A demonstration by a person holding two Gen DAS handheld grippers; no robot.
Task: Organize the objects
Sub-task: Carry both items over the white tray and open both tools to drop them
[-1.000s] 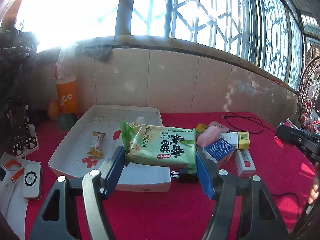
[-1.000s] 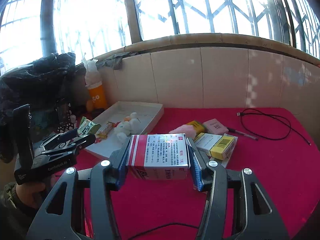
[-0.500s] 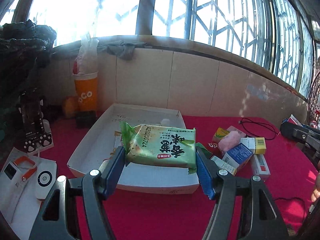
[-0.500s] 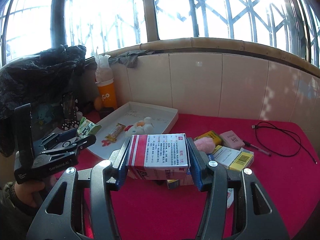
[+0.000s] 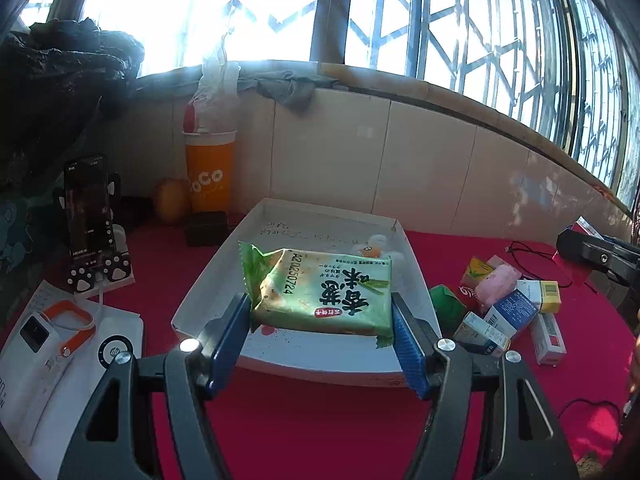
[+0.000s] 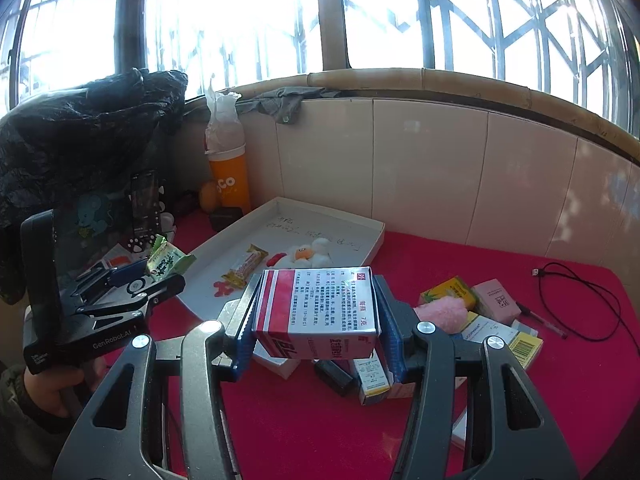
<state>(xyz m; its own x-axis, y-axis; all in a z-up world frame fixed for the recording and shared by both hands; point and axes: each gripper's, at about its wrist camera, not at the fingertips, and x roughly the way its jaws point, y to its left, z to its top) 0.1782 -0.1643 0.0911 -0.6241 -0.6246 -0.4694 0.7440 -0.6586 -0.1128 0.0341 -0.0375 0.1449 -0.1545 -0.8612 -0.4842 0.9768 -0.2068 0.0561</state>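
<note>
Left gripper (image 5: pixel 320 322): because the green snack packet (image 5: pixel 320 290) is soft and wide, the two blue pads pinch it by its short ends, so it hangs flat above the near edge of the white tray (image 5: pixel 416 264).
Right gripper (image 6: pixel 316 320): its fingers press on both sides of the red and white box (image 6: pixel 316 312), held above the red cloth, to the right of the tray.
White tray: it holds a snack bar (image 6: pixel 245 265) and a small plush toy (image 6: pixel 305 254); I judge it is the collecting place.
Pile of small boxes (image 5: pixel 508 312): it lies right of the tray, probably waiting for sorting.
</note>
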